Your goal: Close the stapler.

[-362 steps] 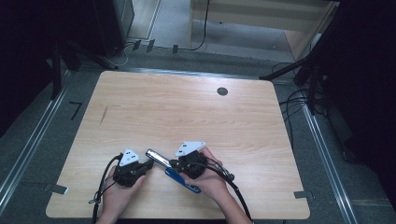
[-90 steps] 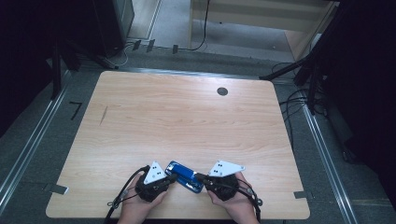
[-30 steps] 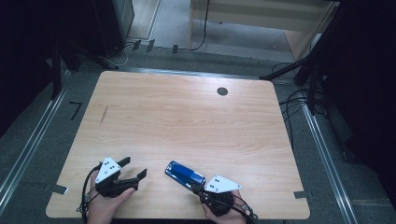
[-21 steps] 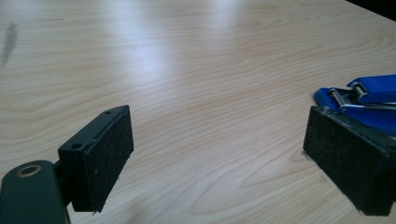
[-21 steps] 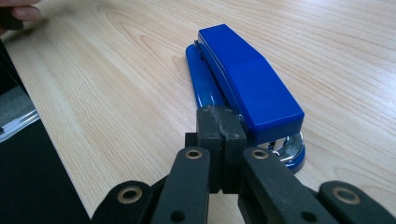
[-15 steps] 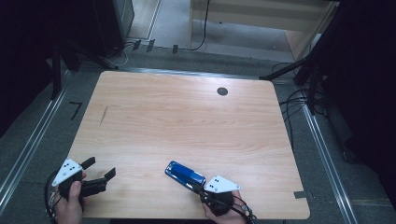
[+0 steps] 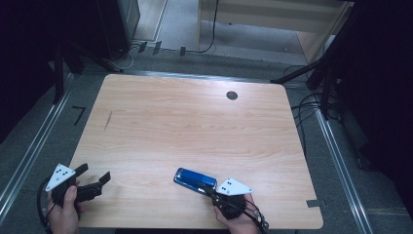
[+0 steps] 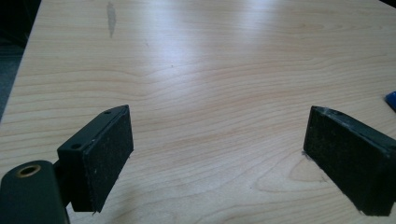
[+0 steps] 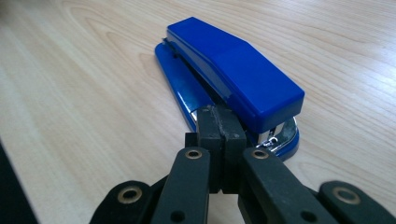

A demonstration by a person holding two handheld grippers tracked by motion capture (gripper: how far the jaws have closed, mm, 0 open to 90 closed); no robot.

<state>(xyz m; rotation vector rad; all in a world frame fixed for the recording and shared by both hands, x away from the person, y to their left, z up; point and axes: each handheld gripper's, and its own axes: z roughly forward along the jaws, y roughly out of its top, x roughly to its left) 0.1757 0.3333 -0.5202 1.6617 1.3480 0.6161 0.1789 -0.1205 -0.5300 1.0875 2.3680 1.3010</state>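
Note:
A blue stapler [image 7: 195, 178] lies flat near the wooden table's [image 7: 195, 122] front edge, right of centre. My right gripper [image 7: 209, 190] is shut, its jaws pressed together with the tips right at the stapler's [image 9: 233, 70] near end; in the right gripper view the closed tips [image 9: 220, 116] sit against its base. My left gripper [image 7: 95, 172] hovers at the table's front left corner, far from the stapler. Its jaws have just been opening and stand wide, with bare wood between them [image 8: 217, 154]. A blue sliver of the stapler [image 8: 391, 99] peeks in at the left gripper view's right edge.
A small black round hole [image 7: 232, 95] sits near the table's far edge. A dark streak [image 7: 108, 120] marks the wood at the left, also seen ahead of the left gripper [image 8: 111, 14]. Cables and metal rails run along the floor around the table.
My left hand has moved left along the table's front edge toward the corner, away from the stapler. The right gripper and the stapler have stayed put.

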